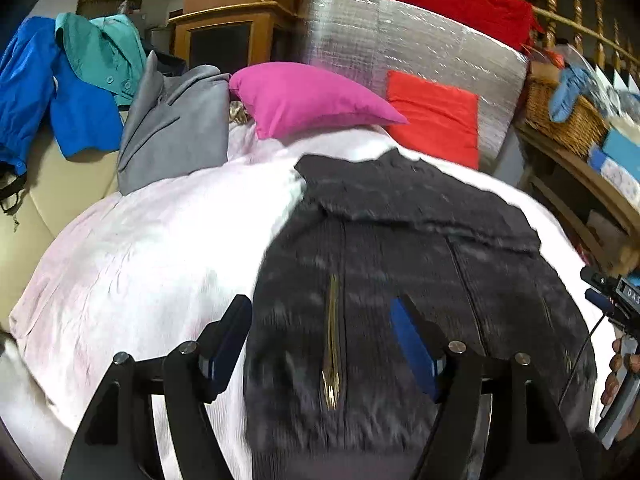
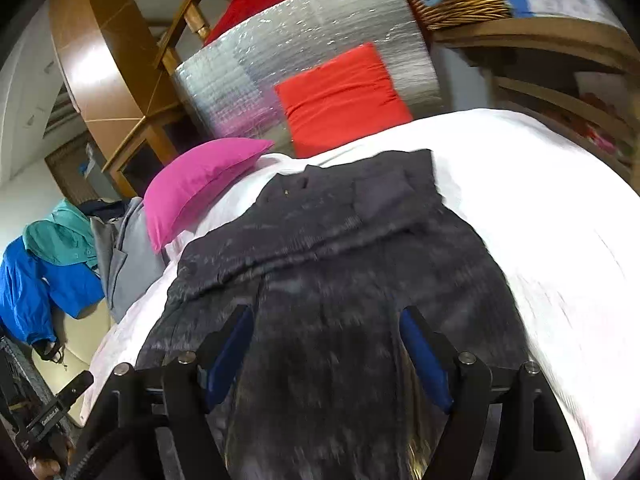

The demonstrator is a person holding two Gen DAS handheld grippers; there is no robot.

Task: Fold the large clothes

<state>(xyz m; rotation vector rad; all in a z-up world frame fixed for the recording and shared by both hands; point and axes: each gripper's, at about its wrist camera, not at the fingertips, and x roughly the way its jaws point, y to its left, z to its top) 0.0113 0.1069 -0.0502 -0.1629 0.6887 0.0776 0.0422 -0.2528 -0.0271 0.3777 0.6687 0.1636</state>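
Left wrist: my left claw (image 1: pixel 320 344) stood wide over the dark jacket (image 1: pixel 400 248), spread on the white bed (image 1: pixel 160 240). Right wrist: right claw (image 2: pixel 326 348) wide too. Fabric looked soft, bulky; I'd pinch the hem corners.

The only lettering, "DAS", cut off by the frame edge, stands on a black device (image 1: pixel 624 292) at the right; nothing else can be read.
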